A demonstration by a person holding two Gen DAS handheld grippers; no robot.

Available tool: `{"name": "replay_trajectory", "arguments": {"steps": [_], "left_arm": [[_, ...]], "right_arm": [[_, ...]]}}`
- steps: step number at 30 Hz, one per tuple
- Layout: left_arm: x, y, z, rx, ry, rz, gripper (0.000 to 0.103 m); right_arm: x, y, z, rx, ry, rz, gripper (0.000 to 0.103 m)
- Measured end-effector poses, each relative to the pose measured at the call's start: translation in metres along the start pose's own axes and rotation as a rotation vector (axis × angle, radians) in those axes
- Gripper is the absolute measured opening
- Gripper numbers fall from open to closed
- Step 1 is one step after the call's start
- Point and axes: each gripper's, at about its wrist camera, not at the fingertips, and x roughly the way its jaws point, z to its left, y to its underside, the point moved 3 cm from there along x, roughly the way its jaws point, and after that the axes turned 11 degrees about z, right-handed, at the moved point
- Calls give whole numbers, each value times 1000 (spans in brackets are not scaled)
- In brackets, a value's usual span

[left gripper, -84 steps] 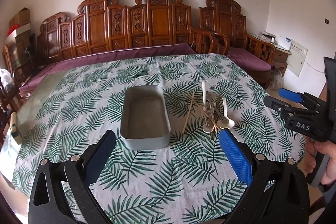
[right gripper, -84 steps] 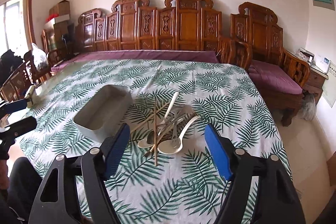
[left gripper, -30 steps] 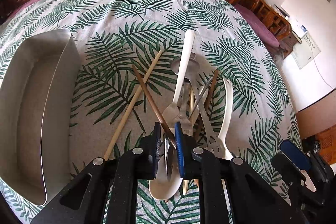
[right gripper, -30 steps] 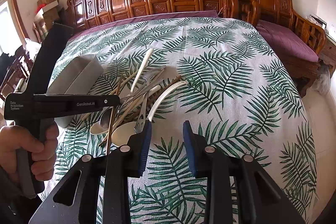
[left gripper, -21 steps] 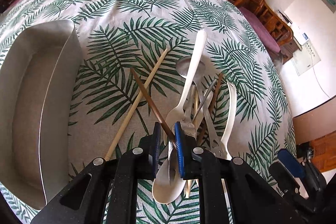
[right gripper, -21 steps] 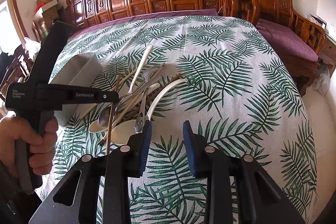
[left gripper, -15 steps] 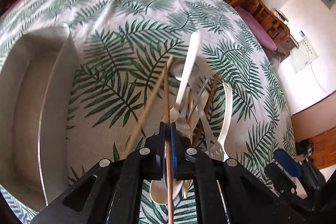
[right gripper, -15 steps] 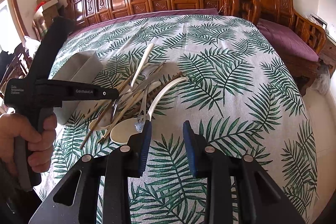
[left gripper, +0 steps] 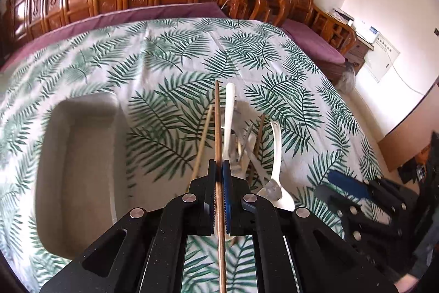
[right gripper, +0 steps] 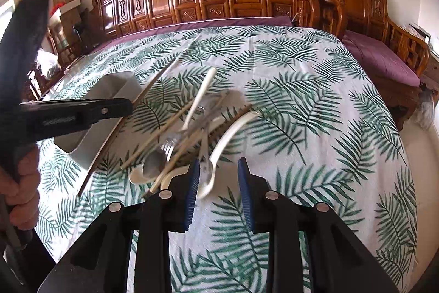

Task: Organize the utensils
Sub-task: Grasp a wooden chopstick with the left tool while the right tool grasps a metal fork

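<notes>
Between the blue pads of the left tongs (left gripper: 219, 169) a dark brown chopstick (left gripper: 217, 122) is pinched tight, running straight out ahead of the tips and back under the body, so the grip sits somewhere along its length and not at an end. To the left of those tongs lies the grey tray (left gripper: 79, 169), seemingly empty, though blur makes that uncertain; just ahead and to the right is the pile of utensils (left gripper: 247, 150) on the desk (left gripper: 170, 67), with a white spoon (left gripper: 229, 117) and a paler chopstick (left gripper: 201, 144) close beside the held stick. Chief risk, as I judge it: a thin round stick between flat pads can pivot or slide out during the swing to the tray, and its long free end may catch the tray wall or rake the spoon beside it. In the right wrist view the stick slants down from the left tongs beside the tray, so a fast turn could drag its low end across the cloth. The right tongs (right gripper: 216, 180) stand part open, holding nothing, their pads straddling the bowl of a second white spoon (right gripper: 219, 150) at the near edge of the pile. Closing there could nudge the fork (right gripper: 170, 146) and sticks crossing it and scatter the heap.
</notes>
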Motion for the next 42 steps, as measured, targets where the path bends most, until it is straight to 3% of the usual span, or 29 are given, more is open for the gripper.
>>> {"name": "replay_trajectory", "arguments": {"steps": [17, 22, 31, 38, 42], "left_arm": [[-33, 29, 48, -3, 1, -27, 4], [-35, 33, 56, -4, 1, -26, 4], [-40, 36, 68, -15, 6, -35, 4], [-41, 40, 75, -31, 4, -35, 4], [-41, 41, 79, -33, -1, -32, 4]], "right_arm": [[70, -36, 50, -15, -45, 115, 28], [84, -39, 59, -13, -9, 160, 28], [89, -44, 68, -34, 18, 166, 13], [94, -46, 81, -68, 12, 159, 10], [103, -46, 79, -45, 38, 201, 9]]}}
